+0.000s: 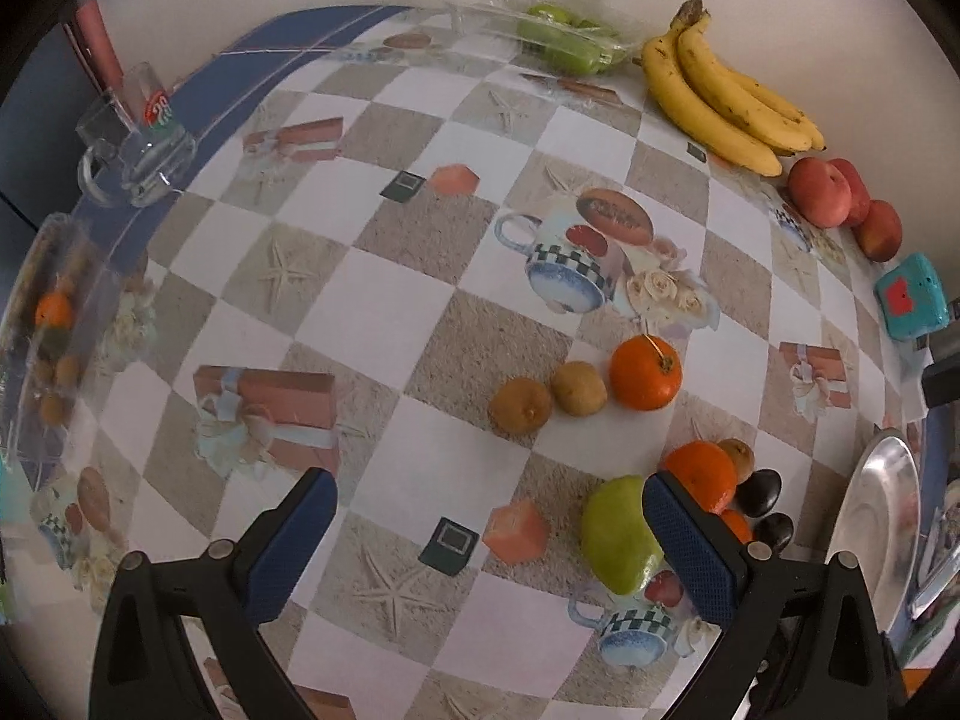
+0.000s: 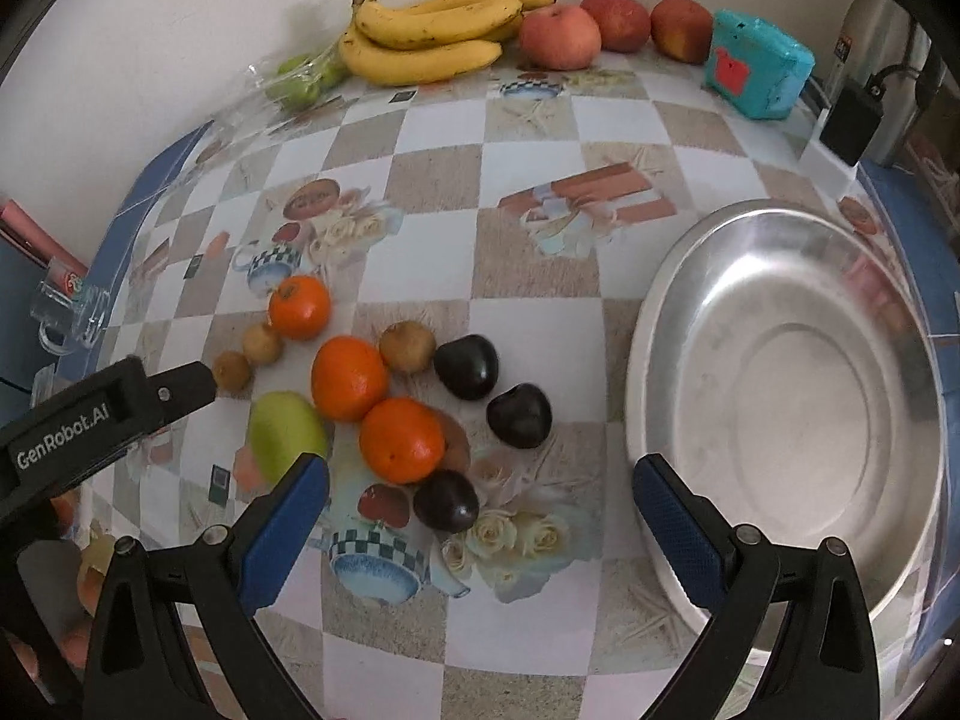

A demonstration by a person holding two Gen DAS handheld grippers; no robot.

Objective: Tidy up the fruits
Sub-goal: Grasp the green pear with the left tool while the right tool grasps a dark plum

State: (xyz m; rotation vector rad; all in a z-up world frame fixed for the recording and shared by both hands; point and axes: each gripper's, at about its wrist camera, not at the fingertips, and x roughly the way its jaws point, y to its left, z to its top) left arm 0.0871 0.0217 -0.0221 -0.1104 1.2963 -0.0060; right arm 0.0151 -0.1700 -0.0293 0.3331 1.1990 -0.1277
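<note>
1. The left hand-held gripper [image 1: 489, 534] hangs above the desk [image 1: 384, 276] with its blue pads spread wide and nothing between them.
2. The right hand-held gripper [image 2: 480, 516] is likewise wide open and empty, over the near part of the desk.
3. A loose cluster of fruit lies mid-desk: three oranges [image 2: 350, 378], three kiwis [image 2: 408, 347], three dark plums [image 2: 467, 366] and a green pear [image 2: 285, 435].
4. In the right wrist view the pear is on the left of the cluster, near the left gripper's finger.
5. An empty metal bowl [image 2: 780, 408] sits right of the cluster.
6. Along the far wall lie bananas [image 2: 432, 30], three apples [image 2: 559, 36], bagged green fruit [image 2: 300, 81] and a turquoise box [image 2: 757, 69].
</note>
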